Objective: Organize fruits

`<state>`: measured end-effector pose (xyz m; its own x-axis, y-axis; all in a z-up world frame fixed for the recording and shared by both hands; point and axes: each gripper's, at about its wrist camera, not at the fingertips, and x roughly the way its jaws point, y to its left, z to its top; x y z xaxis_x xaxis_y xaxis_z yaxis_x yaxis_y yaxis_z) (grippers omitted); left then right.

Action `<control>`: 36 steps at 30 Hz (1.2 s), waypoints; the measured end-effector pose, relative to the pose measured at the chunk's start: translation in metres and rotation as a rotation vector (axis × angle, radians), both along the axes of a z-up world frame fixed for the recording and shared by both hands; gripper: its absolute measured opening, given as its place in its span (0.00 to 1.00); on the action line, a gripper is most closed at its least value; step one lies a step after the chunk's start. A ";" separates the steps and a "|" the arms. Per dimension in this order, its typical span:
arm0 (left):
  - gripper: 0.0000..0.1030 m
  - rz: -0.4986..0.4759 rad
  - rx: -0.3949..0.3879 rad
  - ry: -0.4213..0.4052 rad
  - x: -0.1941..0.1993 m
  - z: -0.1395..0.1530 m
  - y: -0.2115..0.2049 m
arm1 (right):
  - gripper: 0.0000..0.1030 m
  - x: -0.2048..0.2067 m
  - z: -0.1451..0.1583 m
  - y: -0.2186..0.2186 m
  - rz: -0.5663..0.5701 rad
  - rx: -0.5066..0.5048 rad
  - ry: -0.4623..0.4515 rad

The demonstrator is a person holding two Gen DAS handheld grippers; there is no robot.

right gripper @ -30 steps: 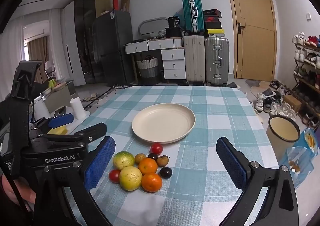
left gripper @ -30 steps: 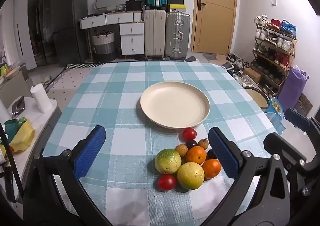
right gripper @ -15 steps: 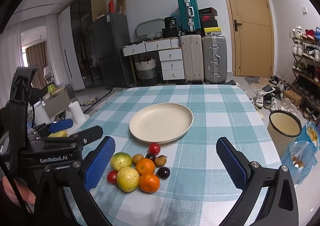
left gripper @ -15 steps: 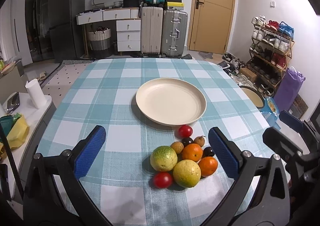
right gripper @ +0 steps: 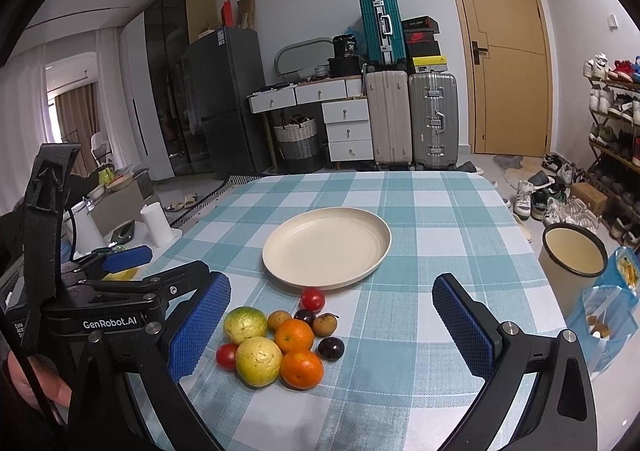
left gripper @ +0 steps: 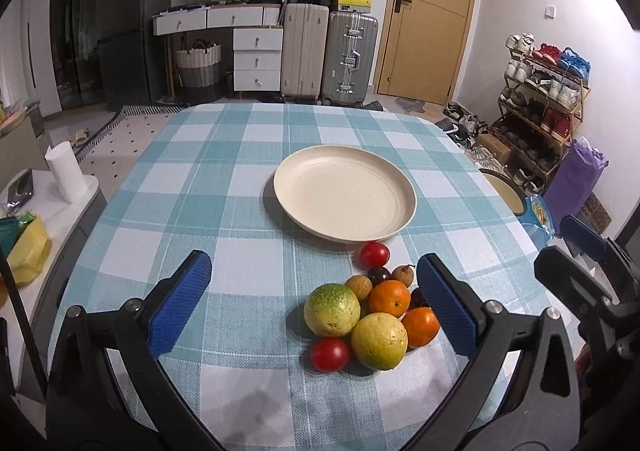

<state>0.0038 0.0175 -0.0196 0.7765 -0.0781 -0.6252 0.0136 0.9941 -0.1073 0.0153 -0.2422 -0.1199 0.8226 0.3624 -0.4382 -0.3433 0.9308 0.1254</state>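
An empty cream plate [left gripper: 344,197] [right gripper: 326,247] sits mid-table on the checked cloth. Just in front of it lies a cluster of fruit: two yellow-green guavas [left gripper: 331,309] [right gripper: 258,360], two oranges [left gripper: 389,298] [right gripper: 301,368], two red tomatoes [left gripper: 374,254] [right gripper: 312,299], dark plums [right gripper: 331,348] and small brown fruits [right gripper: 324,324]. My left gripper [left gripper: 314,305] is open and empty, hovering above the near side of the cluster. My right gripper [right gripper: 332,331] is open and empty, held above the cluster's right side. The left gripper also shows in the right wrist view [right gripper: 124,257].
The table's right edge drops to a bin [right gripper: 572,251] and a blue snack bag [right gripper: 612,303]. A side counter with a paper roll [left gripper: 64,179] and yellow bag [left gripper: 28,251] stands left. Suitcases, drawers and a shoe rack [left gripper: 548,103] line the room.
Both grippers have lowered and tilted slightly, so the plate and fruit have shifted a little in view. Neither gripper has opened or shut. The fruit has not moved.
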 end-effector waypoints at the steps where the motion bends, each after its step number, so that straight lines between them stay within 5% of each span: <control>1: 0.99 0.003 0.000 -0.001 0.000 0.000 0.001 | 1.00 0.000 0.000 0.000 0.002 0.002 -0.001; 27: 0.99 0.016 -0.012 0.042 0.012 -0.011 0.004 | 1.00 0.003 -0.007 0.000 0.009 -0.002 0.008; 36: 0.99 -0.024 -0.087 0.108 0.023 -0.028 0.011 | 1.00 0.005 -0.016 0.001 0.023 -0.005 0.016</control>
